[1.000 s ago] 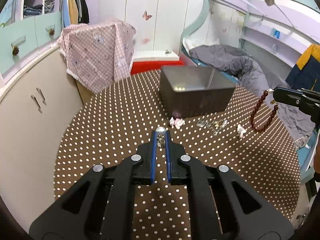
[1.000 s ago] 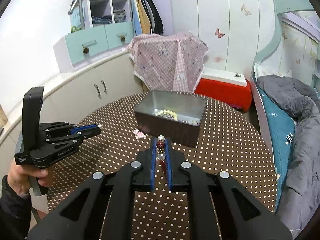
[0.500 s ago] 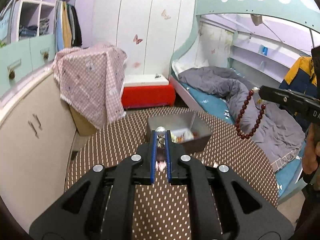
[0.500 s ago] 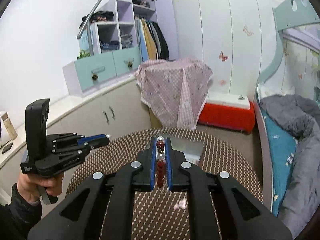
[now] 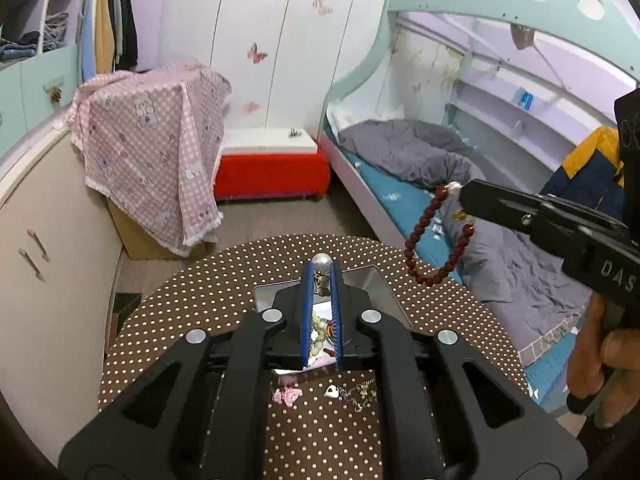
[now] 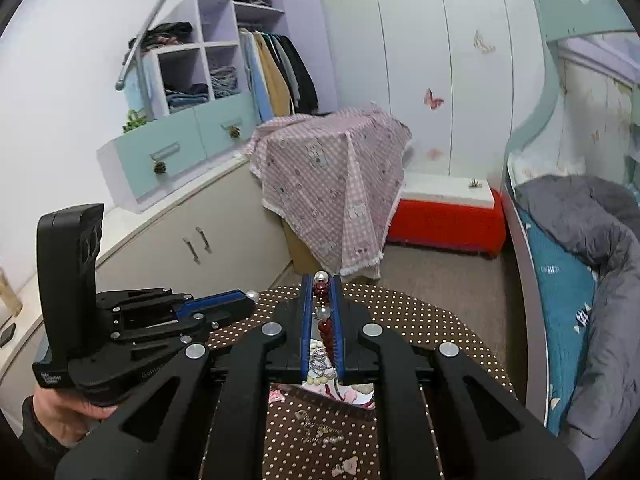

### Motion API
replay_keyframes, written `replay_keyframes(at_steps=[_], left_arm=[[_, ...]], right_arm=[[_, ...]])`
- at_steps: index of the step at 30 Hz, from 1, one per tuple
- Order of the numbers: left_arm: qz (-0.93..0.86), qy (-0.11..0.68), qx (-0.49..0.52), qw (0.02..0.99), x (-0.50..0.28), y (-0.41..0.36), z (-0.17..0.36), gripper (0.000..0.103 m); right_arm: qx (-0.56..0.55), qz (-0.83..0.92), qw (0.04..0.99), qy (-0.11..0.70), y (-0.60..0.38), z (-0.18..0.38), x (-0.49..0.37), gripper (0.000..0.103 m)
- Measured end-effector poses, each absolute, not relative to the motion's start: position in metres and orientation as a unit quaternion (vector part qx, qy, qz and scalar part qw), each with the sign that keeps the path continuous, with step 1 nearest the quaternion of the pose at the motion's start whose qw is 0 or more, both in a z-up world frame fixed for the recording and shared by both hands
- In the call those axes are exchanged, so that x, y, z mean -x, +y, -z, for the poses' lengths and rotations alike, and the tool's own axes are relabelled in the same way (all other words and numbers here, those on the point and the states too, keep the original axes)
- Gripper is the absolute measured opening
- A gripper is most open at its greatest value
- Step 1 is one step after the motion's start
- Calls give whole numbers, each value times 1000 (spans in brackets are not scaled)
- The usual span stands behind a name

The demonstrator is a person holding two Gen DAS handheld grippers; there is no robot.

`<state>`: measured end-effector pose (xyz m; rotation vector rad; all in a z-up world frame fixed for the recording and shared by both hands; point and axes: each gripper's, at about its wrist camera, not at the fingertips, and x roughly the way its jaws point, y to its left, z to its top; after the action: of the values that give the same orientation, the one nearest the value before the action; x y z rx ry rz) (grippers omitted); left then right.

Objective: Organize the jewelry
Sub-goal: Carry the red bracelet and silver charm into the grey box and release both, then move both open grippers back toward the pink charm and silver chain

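Observation:
My left gripper [image 5: 321,270] is shut on a small silver trinket [image 5: 321,283] and hangs high over the grey metal box [image 5: 380,286], which holds pale beads [image 5: 318,330] and other jewelry. My right gripper [image 6: 321,280] is shut on a dark red bead bracelet [image 6: 325,322], also above the box [image 6: 354,398]. In the left wrist view the bracelet [image 5: 436,238] dangles from the right gripper [image 5: 466,196] at the right. In the right wrist view the left gripper [image 6: 250,297] is at the left.
The round brown dotted table [image 5: 192,300] carries loose pieces in front of the box: a pink charm [image 5: 287,395], a white heart [image 5: 331,391], a silver chain [image 5: 360,394]. Beyond are a bed [image 5: 420,184], a red bench [image 5: 272,172] and a cloth-draped stand [image 5: 152,148].
Both grippers have risen well above the table and come over the box, each still shut on its piece. The box now lies under the fingers in both views.

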<state>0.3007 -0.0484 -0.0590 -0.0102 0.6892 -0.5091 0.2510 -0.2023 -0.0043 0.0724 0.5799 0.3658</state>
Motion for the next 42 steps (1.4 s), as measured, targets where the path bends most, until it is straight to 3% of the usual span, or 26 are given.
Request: replay_keyframes(at_steps=[4, 5, 6, 7, 8, 22, 42], left_arm=[[240, 358, 7, 902, -315, -54, 70, 9], [235, 364, 4, 901, -317, -55, 72, 22], [229, 368, 2, 901, -317, -54, 74, 41], [221, 364, 2, 905, -316, -53, 74, 89], [207, 338, 3, 918, -309, -49, 70, 97], [123, 244, -4, 962, -237, -6, 43, 97], [108, 215, 21, 970, -172, 20, 56, 97]], right_arm=[[-58, -168, 936, 302, -209, 20, -266, 12], [-67, -160, 937, 302, -213, 23, -266, 26], [-73, -149, 940, 298, -217, 25, -265, 37], [-76, -137, 944, 292, -218, 24, -262, 76], [-76, -115, 953, 271, -223, 22, -254, 95], [-87, -83, 962, 245, -242, 14, -208, 95], [-79, -91, 968, 219, -248, 10, -142, 95]])
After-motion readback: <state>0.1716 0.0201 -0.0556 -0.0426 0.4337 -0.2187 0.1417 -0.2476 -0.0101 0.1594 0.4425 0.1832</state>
